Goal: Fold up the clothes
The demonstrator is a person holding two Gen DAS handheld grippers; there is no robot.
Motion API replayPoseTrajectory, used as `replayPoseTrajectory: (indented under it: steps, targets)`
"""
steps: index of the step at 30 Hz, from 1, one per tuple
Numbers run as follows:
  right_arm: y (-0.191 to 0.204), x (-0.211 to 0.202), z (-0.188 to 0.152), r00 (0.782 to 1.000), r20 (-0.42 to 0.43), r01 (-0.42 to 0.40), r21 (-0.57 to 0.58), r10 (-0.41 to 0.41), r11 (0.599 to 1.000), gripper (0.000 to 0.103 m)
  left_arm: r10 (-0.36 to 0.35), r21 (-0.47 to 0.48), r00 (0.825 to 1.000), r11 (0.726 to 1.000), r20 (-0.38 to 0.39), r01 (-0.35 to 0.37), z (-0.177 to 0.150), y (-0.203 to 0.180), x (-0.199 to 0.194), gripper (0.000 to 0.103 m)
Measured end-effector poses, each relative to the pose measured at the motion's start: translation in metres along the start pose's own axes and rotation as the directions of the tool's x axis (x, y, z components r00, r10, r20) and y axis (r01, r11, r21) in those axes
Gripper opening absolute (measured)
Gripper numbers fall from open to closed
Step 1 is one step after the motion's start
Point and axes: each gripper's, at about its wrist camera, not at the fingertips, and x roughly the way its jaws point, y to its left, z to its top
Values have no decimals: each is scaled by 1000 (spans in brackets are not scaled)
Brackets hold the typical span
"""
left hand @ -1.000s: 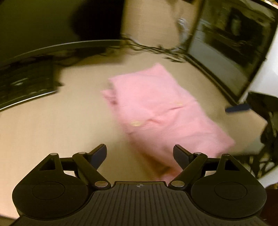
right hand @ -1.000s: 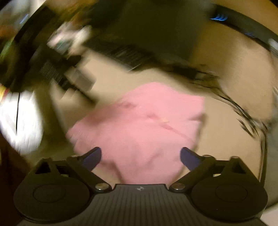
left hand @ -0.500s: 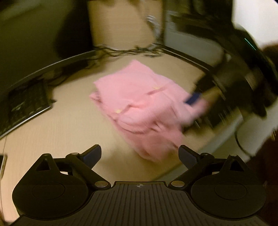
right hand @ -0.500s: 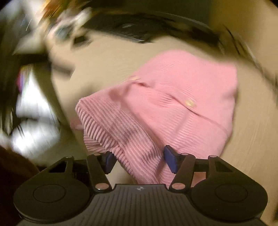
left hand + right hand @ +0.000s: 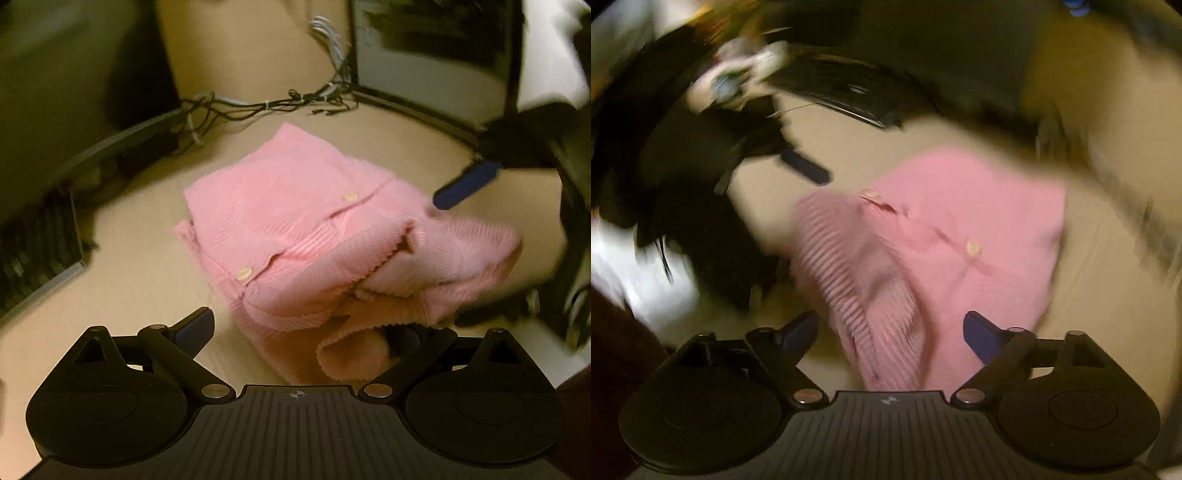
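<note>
While my right fingers (image 5: pixel 890 332) are spreading apart around a ribbed fold of the pink cardigan (image 5: pixel 314 236), not pressing it, my left fingers (image 5: pixel 299 328) stand wide and released at its near edge. It lies bunched and folded on the beige counter (image 5: pixel 129 266), near a dark keyboard (image 5: pixel 33 251).

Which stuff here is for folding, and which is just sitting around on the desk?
For the job:
pink cardigan
left gripper, open
right gripper, jaws opening, cardigan between them

Just lying about:
keyboard
cables
monitor
desk
</note>
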Motion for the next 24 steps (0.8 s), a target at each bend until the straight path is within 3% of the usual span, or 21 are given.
replayPoseTrajectory:
  steps: [3,7,8,9,10,12,15,17,18,20,24]
  targets:
    - [22,5,-10,995,17,102,-177,-101,979,87,-100,-134,995,986,-7,99,3,20,3,100]
    - [36,24,-9,986,35,168,-253,-165,953,85,-184,-278,982,943,31,185,8,40,2,100]
    - [38,28,-6,986,30,169,-255,-167,952,69,-188,-282,981,940,37,191,9,42,0,100]
    - [34,31,0,991,-1,133,-204,-136,970,45,-193,-286,980,938,43,197,10,44,-3,100]
    - [23,33,9,995,-41,83,-94,-87,992,43,-195,-284,980,938,49,200,10,45,-6,100]
    - [-13,33,20,997,-78,-7,185,22,983,38,-172,-215,983,960,63,182,10,45,-18,100]
    - [-62,33,23,989,-60,-82,515,132,853,35,-136,-37,985,989,109,141,6,36,-42,103]
    - [-82,32,18,986,-46,-94,633,158,769,33,-119,108,983,989,137,105,1,26,-51,103]
    - [-86,31,18,986,-47,-89,652,158,753,32,-113,173,984,981,140,88,-1,21,-50,103]
    - [-87,29,23,988,-60,-73,646,145,760,31,-102,275,985,960,140,61,-2,14,-43,103]
    - [-68,14,37,989,-107,-30,552,106,833,29,-144,381,978,921,149,78,2,10,-18,103]
